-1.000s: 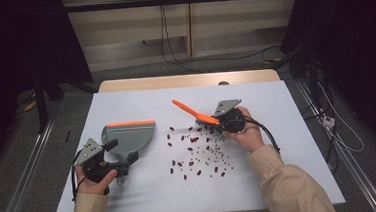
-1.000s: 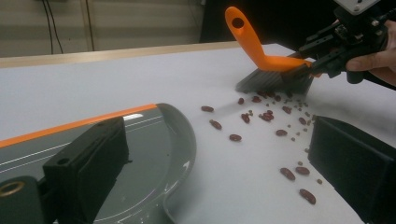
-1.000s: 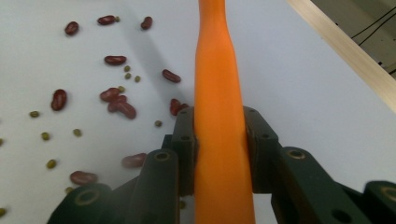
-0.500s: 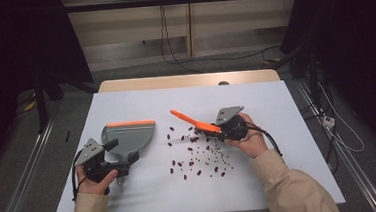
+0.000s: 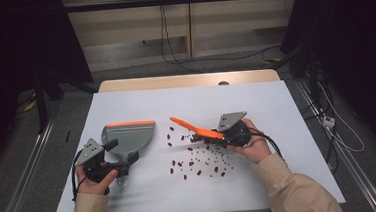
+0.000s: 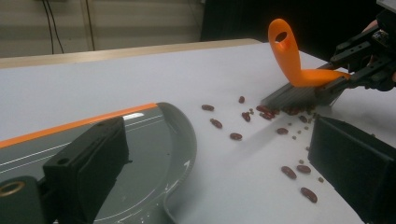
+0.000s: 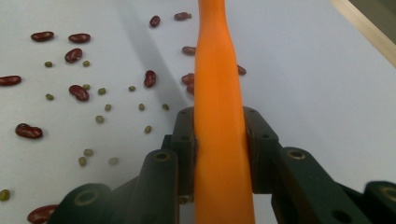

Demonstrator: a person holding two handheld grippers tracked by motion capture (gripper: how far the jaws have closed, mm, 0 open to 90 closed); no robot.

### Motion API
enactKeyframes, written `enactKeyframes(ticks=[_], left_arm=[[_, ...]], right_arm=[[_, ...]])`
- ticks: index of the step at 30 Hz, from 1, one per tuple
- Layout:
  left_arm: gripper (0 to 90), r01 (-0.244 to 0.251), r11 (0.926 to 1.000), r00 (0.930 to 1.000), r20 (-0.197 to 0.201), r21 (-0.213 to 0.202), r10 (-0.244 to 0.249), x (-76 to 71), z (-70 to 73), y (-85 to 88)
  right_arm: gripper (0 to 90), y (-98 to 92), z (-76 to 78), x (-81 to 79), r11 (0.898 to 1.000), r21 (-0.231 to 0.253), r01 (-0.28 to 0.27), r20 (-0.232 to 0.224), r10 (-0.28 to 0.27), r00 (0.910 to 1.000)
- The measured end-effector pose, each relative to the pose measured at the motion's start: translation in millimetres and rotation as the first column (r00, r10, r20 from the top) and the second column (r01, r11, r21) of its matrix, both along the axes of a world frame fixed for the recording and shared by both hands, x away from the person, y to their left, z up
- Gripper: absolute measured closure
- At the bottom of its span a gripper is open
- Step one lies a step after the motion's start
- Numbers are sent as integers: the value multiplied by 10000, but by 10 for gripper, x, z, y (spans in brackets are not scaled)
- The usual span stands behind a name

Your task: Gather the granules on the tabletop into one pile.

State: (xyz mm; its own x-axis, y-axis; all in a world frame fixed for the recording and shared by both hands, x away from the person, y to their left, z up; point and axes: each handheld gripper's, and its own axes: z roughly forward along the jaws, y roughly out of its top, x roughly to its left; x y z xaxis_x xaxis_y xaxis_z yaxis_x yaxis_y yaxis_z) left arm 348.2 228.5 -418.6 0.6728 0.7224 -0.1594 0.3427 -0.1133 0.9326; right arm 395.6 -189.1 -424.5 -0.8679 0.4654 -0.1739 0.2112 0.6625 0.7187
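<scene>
A grey dustpan (image 5: 128, 137) with an orange front lip lies flat on the white table (image 5: 276, 105), left of centre. My left gripper (image 5: 121, 153) sits at its neck with the jaws wide apart. In the left gripper view (image 6: 219, 130) one jaw hangs over the dustpan (image 6: 140, 140); whether the pads press on anything is hidden. My right gripper (image 5: 218, 135) is shut on the orange handle of a brush (image 5: 192, 128), pinched between both jaws (image 7: 219, 135). The grey bristles (image 6: 294, 95) rest among red beans (image 5: 200, 160) and small green ones (image 7: 99, 119) scattered mid-table.
The beans spread between the dustpan and the brush and towards the near edge. A wooden strip (image 5: 189, 81) runs along the table's far edge. Cables trail on the floor to the right (image 5: 328, 126) and behind the table.
My right gripper has drawn the brush towards the near edge and slightly left, dragging the bristles through the beans. The left gripper and the dustpan have stayed put.
</scene>
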Motion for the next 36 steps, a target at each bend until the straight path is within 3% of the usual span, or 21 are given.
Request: enactKeyframes(ticks=[3,5,8,11,15,24,36], left_arm=[[48,-9,10000,10000,5,-22,9,-5,5,1],[48,-14,10000,10000,25,-40,14,-5,6,4],[48,-21,10000,10000,12,-14,21,-5,5,5],[48,-6,10000,10000,1,-15,6,-5,4,2],[48,-12,10000,10000,-11,-47,12,-2,3,1],[48,-57,9999,9999,-90,-147,56,6,-9,18],[48,-77,9999,9998,-173,-106,75,19,-26,33]], right_arm=[[705,-3,15,-21,10000,-18,26,73,-25,10000],[708,-27,39,-16,9995,294,97,40,-98,9999],[708,-66,87,9,9988,375,324,388,-339,9987],[708,-133,137,113,9935,969,605,398,-646,9971],[708,-130,161,298,9904,1171,738,421,-792,9960],[708,186,56,709,9936,1040,430,594,-493,9970],[708,684,13,947,9977,550,-398,1154,333,9928]])
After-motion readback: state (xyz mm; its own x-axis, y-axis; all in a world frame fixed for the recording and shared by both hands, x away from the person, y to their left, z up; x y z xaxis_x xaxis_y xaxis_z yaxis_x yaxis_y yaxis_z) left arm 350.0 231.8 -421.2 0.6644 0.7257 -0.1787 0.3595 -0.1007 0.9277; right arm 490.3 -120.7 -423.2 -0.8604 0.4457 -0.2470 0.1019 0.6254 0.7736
